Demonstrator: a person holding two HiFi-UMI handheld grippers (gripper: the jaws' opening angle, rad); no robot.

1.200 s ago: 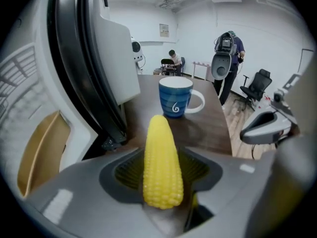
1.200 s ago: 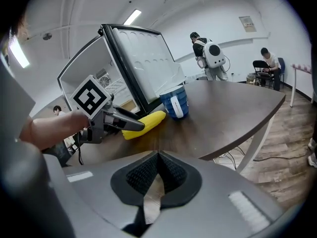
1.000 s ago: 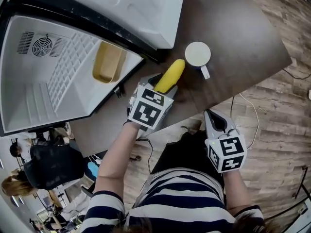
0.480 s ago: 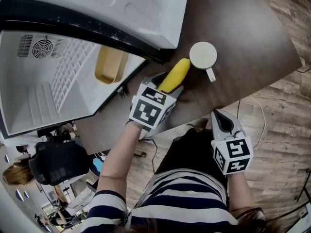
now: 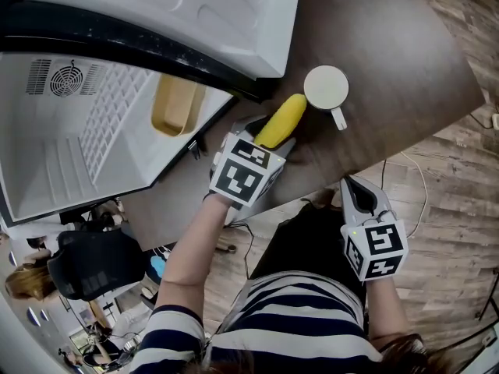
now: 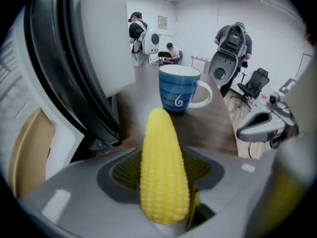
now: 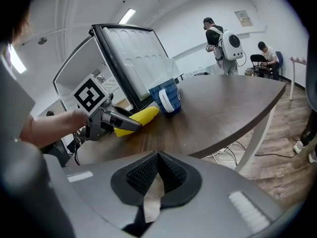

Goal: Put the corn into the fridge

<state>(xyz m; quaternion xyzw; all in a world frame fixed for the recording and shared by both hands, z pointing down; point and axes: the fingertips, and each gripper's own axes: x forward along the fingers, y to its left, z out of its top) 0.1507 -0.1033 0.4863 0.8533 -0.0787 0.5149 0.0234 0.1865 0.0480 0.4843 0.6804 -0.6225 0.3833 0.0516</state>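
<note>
Left tongs (image 5: 265,140) clamp the corn (image 5: 282,117) low over the desk (image 5: 382,53), between mug (image 5: 326,88) and open fridge (image 5: 86,158), right tongs (image 5: 357,196) closed on nothing; best hold the squeeze firm, lift clear of the door frame, then swing left inside.

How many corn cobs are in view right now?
1. The corn is gripped in the left tongs, beside the mug, outside the open fridge. Part of the fridge interior is hidden.
</note>
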